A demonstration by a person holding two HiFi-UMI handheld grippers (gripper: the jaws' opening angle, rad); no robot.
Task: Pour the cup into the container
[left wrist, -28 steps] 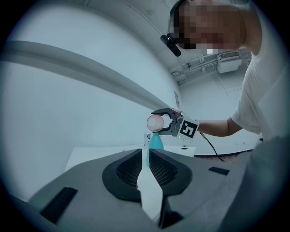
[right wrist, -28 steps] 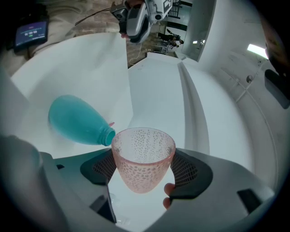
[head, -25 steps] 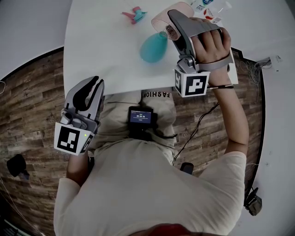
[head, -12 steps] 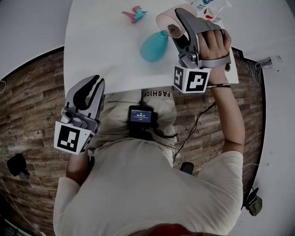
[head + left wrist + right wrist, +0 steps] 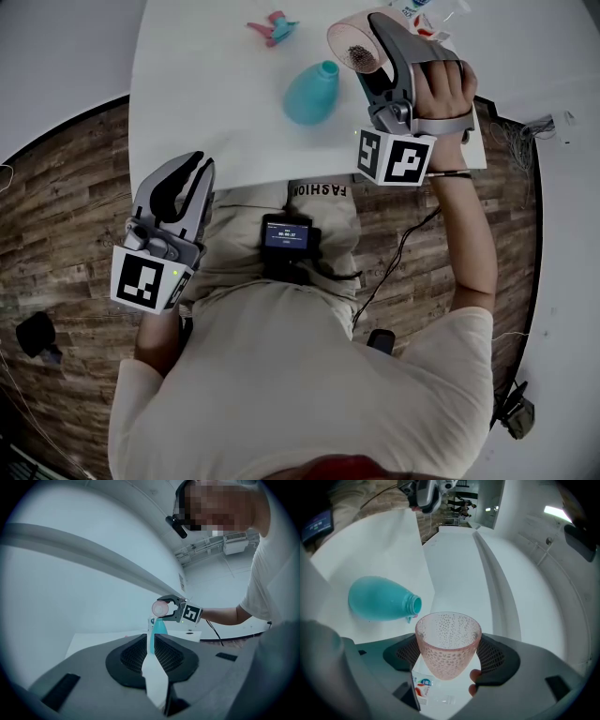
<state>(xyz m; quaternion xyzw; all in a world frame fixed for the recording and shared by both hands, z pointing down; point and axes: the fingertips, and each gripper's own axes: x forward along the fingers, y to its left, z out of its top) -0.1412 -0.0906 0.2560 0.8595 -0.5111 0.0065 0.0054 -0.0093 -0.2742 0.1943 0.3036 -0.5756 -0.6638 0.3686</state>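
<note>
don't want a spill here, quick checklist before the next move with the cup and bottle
1. Grip on cup: ok, the right gripper has its jaws shut on it.
2. Bottle upright, neck open: ok.
3. Cup rim over the bottle's neck: not ok, the cup is off to one side in the head view.
4. Contents in cup: cannot tell.
5. Bottle steadied: not ok, the left gripper is shut, empty and away from the table.
</note>
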